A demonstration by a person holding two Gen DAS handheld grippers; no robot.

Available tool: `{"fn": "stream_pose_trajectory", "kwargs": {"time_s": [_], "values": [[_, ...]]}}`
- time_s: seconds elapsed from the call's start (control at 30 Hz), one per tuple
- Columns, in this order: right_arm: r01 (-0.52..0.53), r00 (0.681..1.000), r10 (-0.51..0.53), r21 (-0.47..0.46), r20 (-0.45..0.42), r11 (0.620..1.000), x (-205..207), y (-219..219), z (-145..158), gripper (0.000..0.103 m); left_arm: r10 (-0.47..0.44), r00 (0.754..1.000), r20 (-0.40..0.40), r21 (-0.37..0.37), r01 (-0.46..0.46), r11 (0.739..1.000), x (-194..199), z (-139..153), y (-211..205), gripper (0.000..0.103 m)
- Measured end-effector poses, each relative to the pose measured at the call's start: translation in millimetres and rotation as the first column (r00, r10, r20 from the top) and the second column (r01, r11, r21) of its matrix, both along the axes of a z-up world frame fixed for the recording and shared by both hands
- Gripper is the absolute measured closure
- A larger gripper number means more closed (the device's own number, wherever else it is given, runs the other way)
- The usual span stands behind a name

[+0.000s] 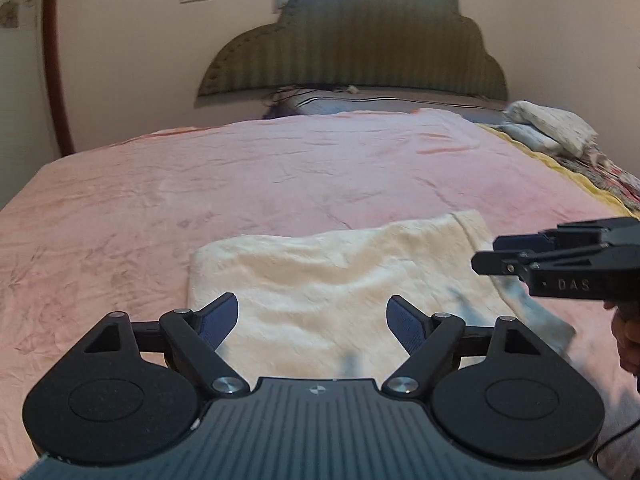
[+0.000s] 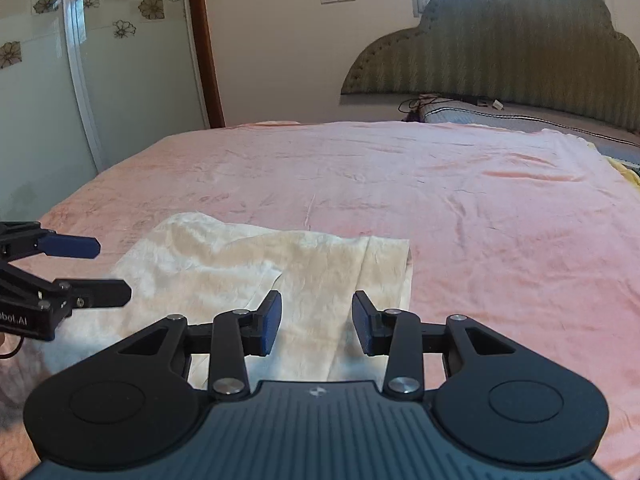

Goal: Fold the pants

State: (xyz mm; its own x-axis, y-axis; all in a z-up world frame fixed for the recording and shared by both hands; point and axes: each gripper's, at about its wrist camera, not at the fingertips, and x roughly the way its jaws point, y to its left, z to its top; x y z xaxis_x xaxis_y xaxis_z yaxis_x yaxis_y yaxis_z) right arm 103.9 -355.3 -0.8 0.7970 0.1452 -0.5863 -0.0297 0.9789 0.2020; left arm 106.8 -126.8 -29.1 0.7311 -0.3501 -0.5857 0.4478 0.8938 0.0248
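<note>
left wrist view shows my left gripper (image 1: 312, 320) spread and right gripper (image 2: 317, 322) partly parted, both empty above the folded pants (image 1: 340, 280), apparently let go to lie flat.

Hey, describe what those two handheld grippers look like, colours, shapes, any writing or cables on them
Both the left gripper and the right gripper are black, with linkage arms on silver pivot pins, round side discs, a ribbed grey body and blue ribbed pads. White lettering marks their sides. A thin dark cable trails from each.
</note>
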Motion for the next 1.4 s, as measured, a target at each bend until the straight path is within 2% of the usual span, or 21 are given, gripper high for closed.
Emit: {"fn": "stream_pose_trajectory", "kwargs": {"time_s": [0.1,0.17,0.23,0.3,0.4,0.43,0.5,0.57,0.63,0.7,0.8,0.93,1.03,1.27,1.4], "values": [[-0.045,0.998,0.044,-0.019,-0.053,0.999,35.4,0.2,-13.2,0.066,0.081,0.989,-0.12,0.024,-0.078,0.997,39.3,-12.3,-4.2,0.021],[-0.039,0.994,0.035,-0.04,-0.101,0.998,48.3,-2.1,-25.6,0.066,0.094,0.979,-0.18,0.069,-0.083,0.994,50.2,-25.3,-5.6,0.025],[-0.004,0.995,-0.002,-0.061,-0.101,0.998,44.8,-3.1,-28.6,0.066,0.076,0.989,-0.129,0.087,-0.065,0.994,37.2,-26.6,-4.9,0.023],[0.014,0.999,-0.018,-0.071,-0.051,0.997,27.8,-0.9,-19.5,0.065,0.04,0.997,-0.066,0.09,-0.034,0.995,20.0,-23.5,-3.4,0.021],[0.01,1.0,-0.01,-0.032,-0.003,0.999,3.4,2.0,-10.5,0.057,0.058,0.998,-0.029,0.111,-0.055,0.992,10.6,-22.9,-5.7,0.019],[0.001,1.0,-0.001,-0.02,-0.003,1.0,-1.9,3.7,-11.1,0.053,0.06,0.998,-0.03,0.116,-0.056,0.992,9.7,-23.2,-6.7,0.018],[-0.015,1.0,0.014,-0.026,-0.022,1.0,-6.4,11.0,-12.8,0.053,0.071,0.996,-0.046,0.133,-0.064,0.989,9.8,-25.3,-9.7,0.018],[-0.029,0.998,0.024,-0.093,-0.059,0.995,-8.3,18.7,-21.1,0.053,0.083,0.995,-0.061,0.141,-0.073,0.987,7.9,-27.3,-10.4,0.018],[0.015,0.997,-0.025,-0.132,-0.074,0.991,-10.3,20.4,-25.9,0.053,0.086,0.993,-0.077,0.138,-0.075,0.988,4.0,-28.9,-8.2,0.018],[0.056,0.997,-0.062,-0.094,-0.053,0.994,-18.5,17.8,-18.7,0.052,0.09,0.992,-0.083,0.134,-0.079,0.988,-1.2,-29.7,-6.2,0.017],[0.041,0.999,-0.042,-0.05,-0.013,0.998,-32.3,23.8,-7.5,0.052,0.099,0.991,-0.086,0.126,-0.088,0.988,-9.3,-30.9,-4.6,0.016],[-0.017,1.0,0.017,-0.056,-0.012,0.998,-42.5,41.7,-3.9,0.05,0.094,0.992,-0.083,0.142,-0.082,0.987,-16.2,-32.3,-7.2,0.015],[-0.049,0.999,0.047,-0.068,-0.028,0.997,-45.6,51.7,-7.6,0.045,0.091,0.992,-0.088,0.142,-0.078,0.987,-18.9,-32.6,-7.8,0.014],[-0.053,0.998,0.049,-0.068,-0.046,0.996,-46.9,50.8,-14.9,0.044,0.095,0.992,-0.085,0.156,-0.081,0.984,-20.6,-34.5,-9.3,0.014],[-0.035,0.999,0.034,-0.038,-0.018,0.999,-49.8,42.1,-11.1,0.044,0.077,0.995,-0.055,0.157,-0.068,0.985,-21.4,-27.5,-3.5,0.014]]}}
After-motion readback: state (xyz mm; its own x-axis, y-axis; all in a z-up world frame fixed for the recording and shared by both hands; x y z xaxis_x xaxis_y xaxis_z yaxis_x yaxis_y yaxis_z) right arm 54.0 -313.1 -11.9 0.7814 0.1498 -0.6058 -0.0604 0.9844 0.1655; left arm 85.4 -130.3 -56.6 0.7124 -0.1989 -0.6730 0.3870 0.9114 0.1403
